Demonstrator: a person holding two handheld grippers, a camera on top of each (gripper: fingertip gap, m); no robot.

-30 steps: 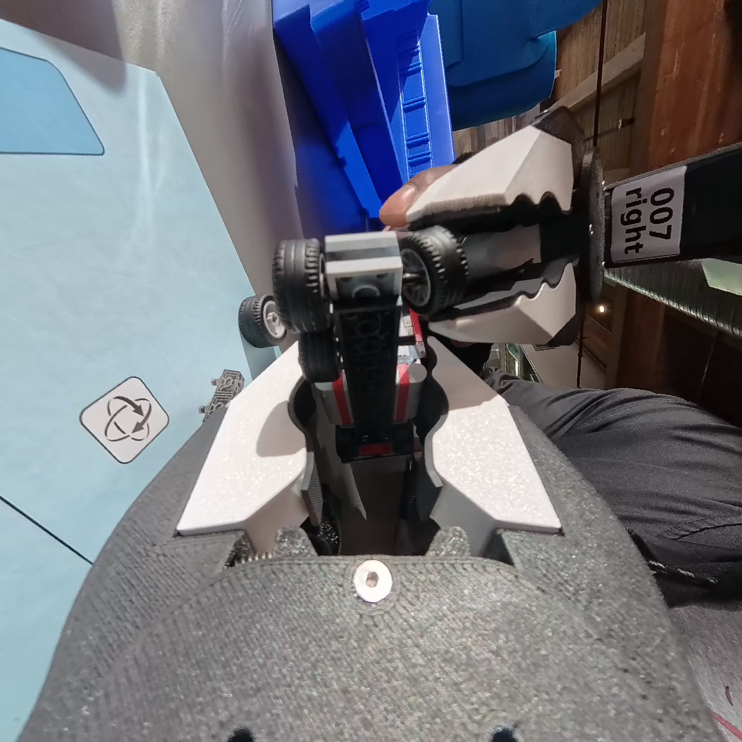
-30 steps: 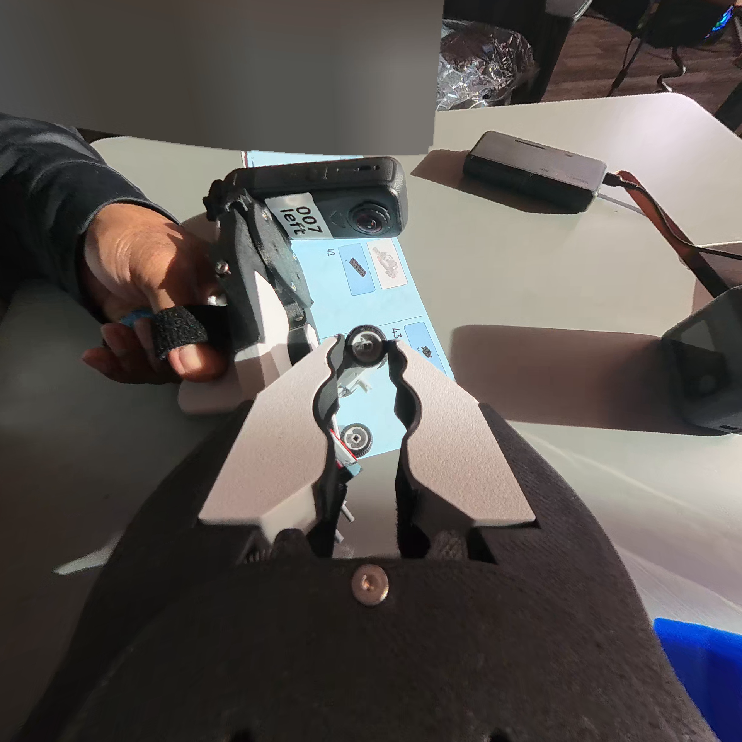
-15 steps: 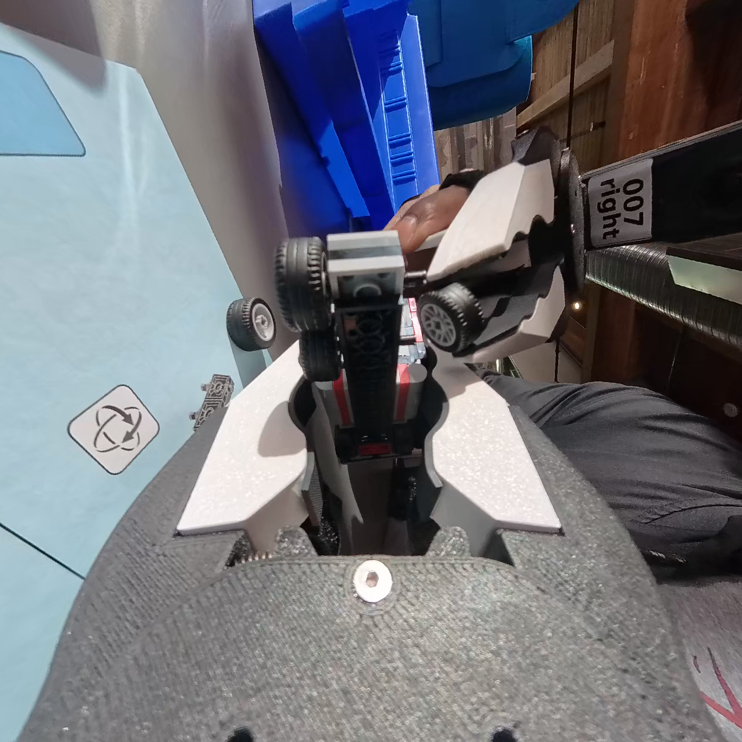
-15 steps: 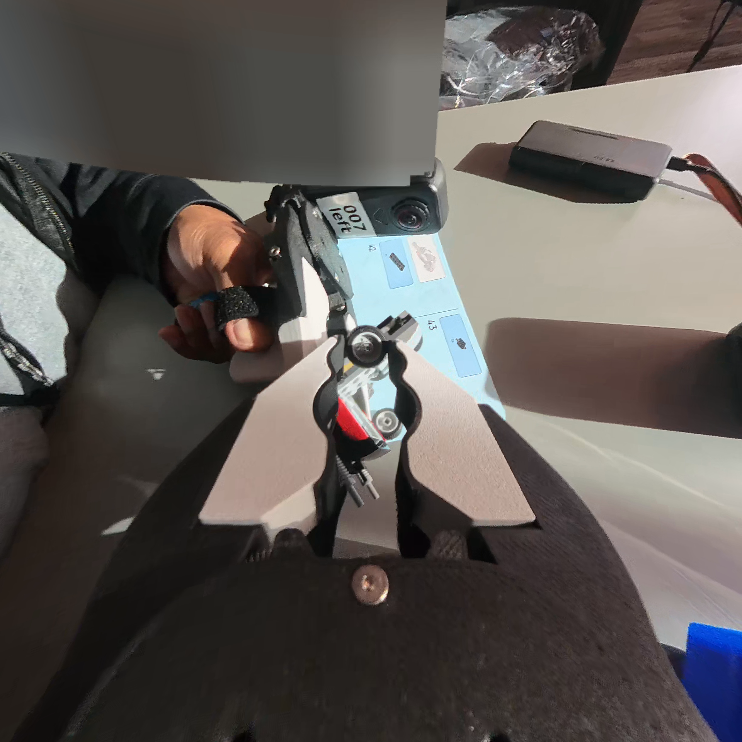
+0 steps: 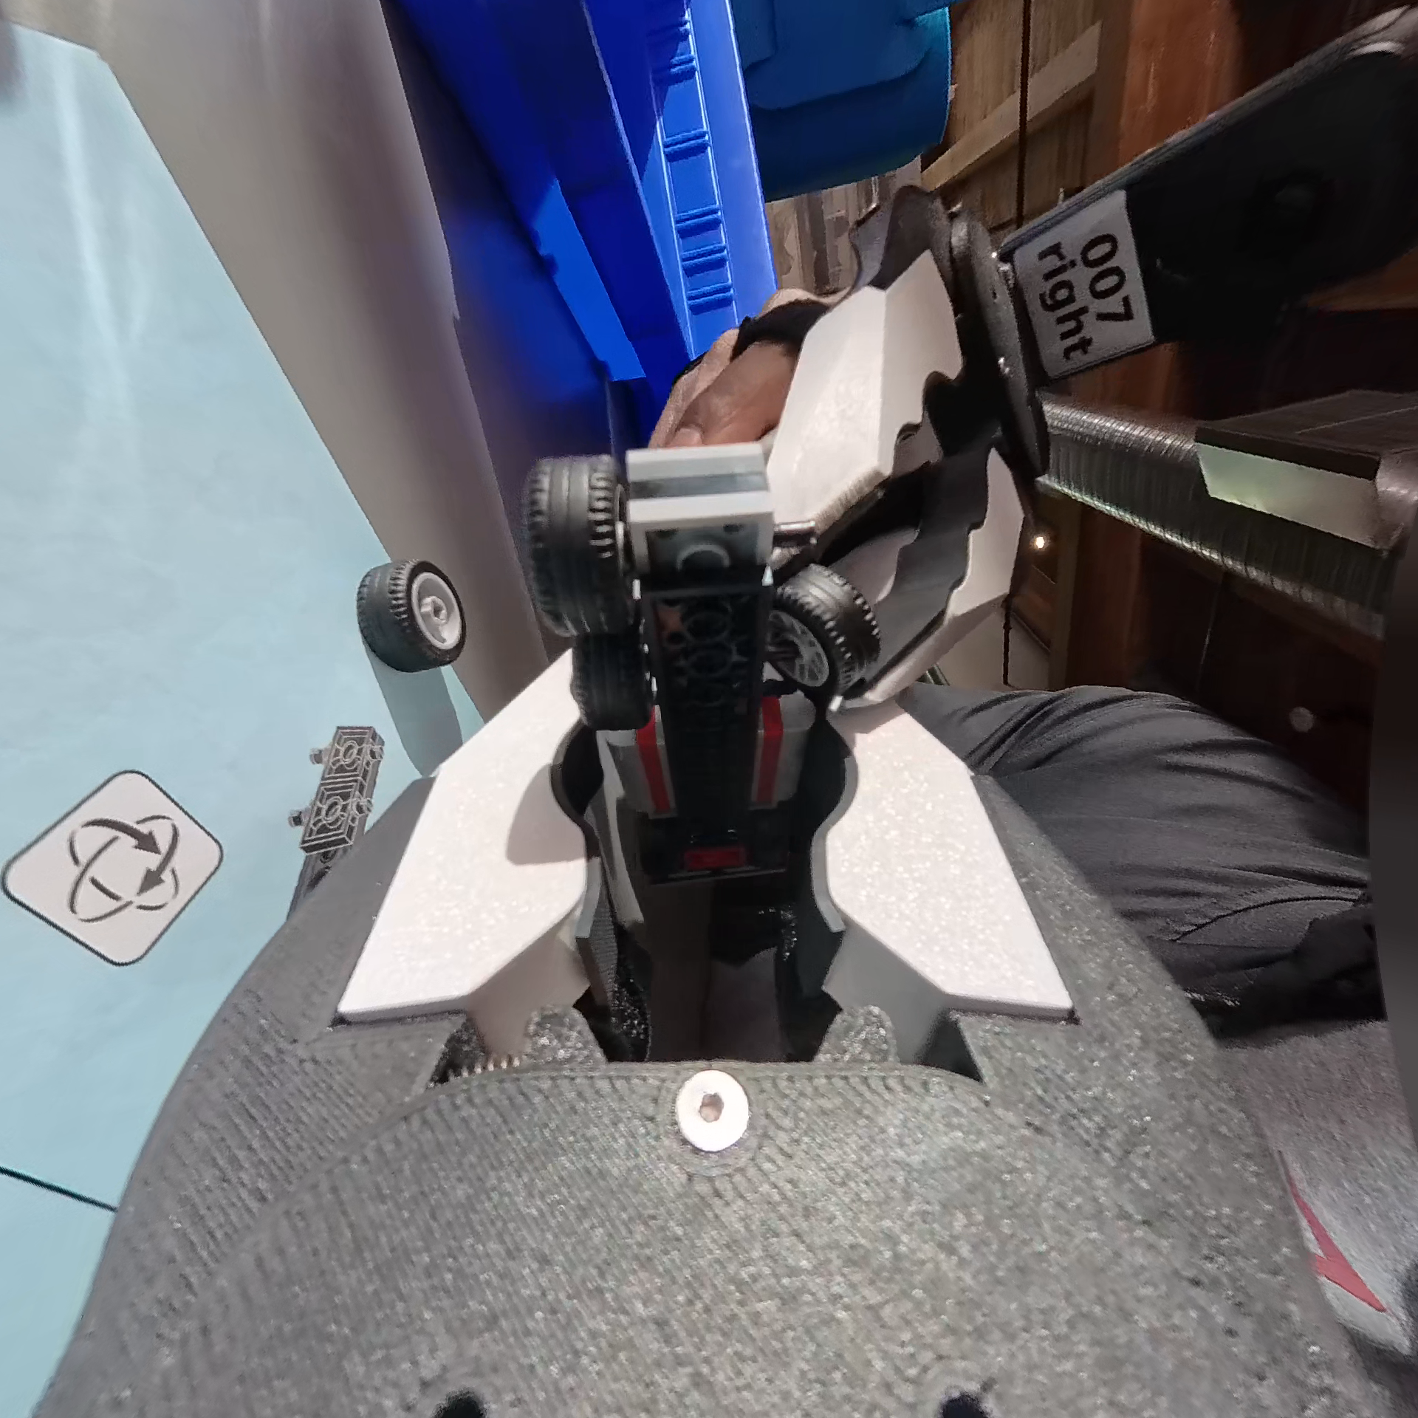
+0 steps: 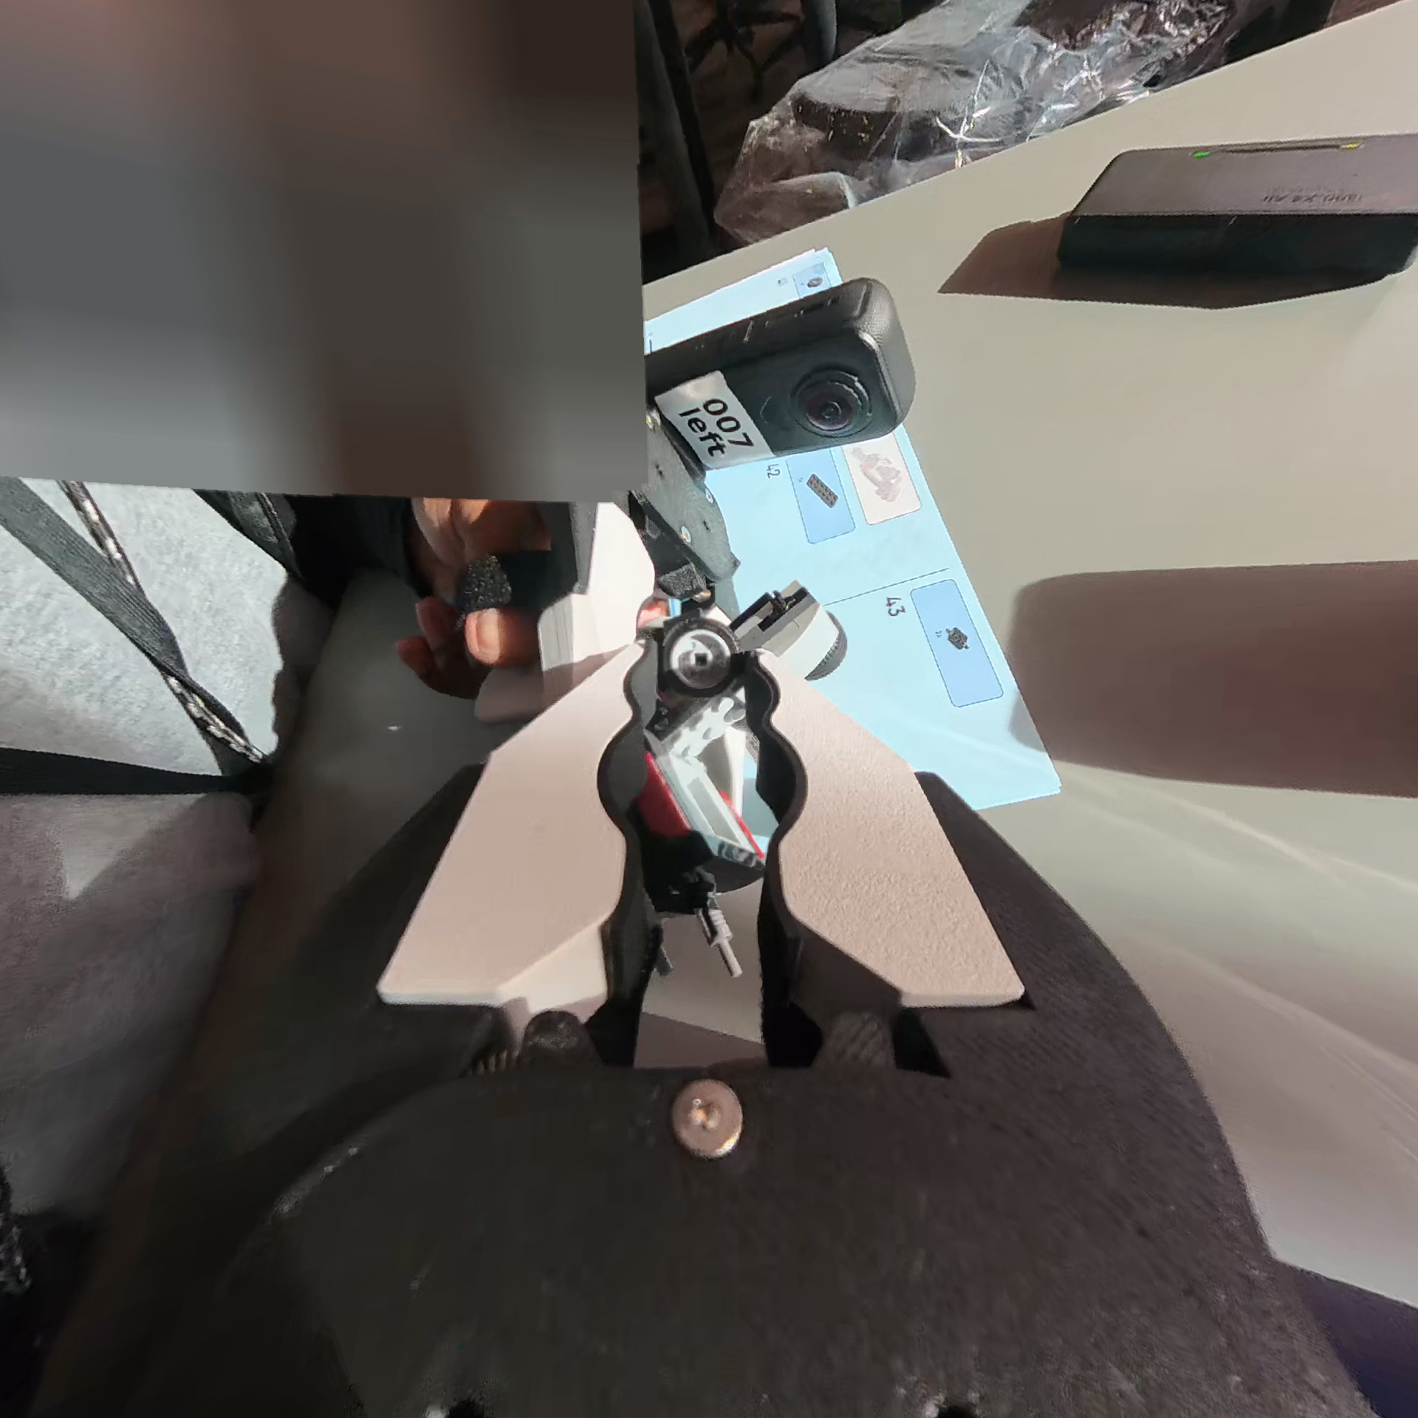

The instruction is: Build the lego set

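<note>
In the left wrist view my left gripper point(image 5: 706, 717) is shut on the lego car point(image 5: 702, 614), a black, white and red body held with its underside toward the camera. Two black wheels point(image 5: 575, 552) sit on its left side. My right gripper point(image 5: 852, 621) comes in from the right, shut on a loose wheel point(image 5: 817, 641) held against the car's right side, below a bare axle pin point(image 5: 798, 528). In the right wrist view the right gripper point(image 6: 700, 652) clamps that wheel point(image 6: 697, 667), with the car point(image 6: 690, 775) behind it.
A loose wheel point(image 5: 410, 625) and a small black plate point(image 5: 341, 790) lie on the light blue instruction booklet point(image 5: 153, 460). A blue bin point(image 5: 614, 192) stands beyond it. The booklet point(image 6: 921, 652) and a black box point(image 6: 1228, 207) lie on the white table point(image 6: 1151, 882). Across from one pair of fingers to the other is roughly 6 cm.
The right gripper has carried its wheel from the car's far axle down along the right side toward my left fingers. The far axle pin now shows bare. The left gripper still holds the car.
</note>
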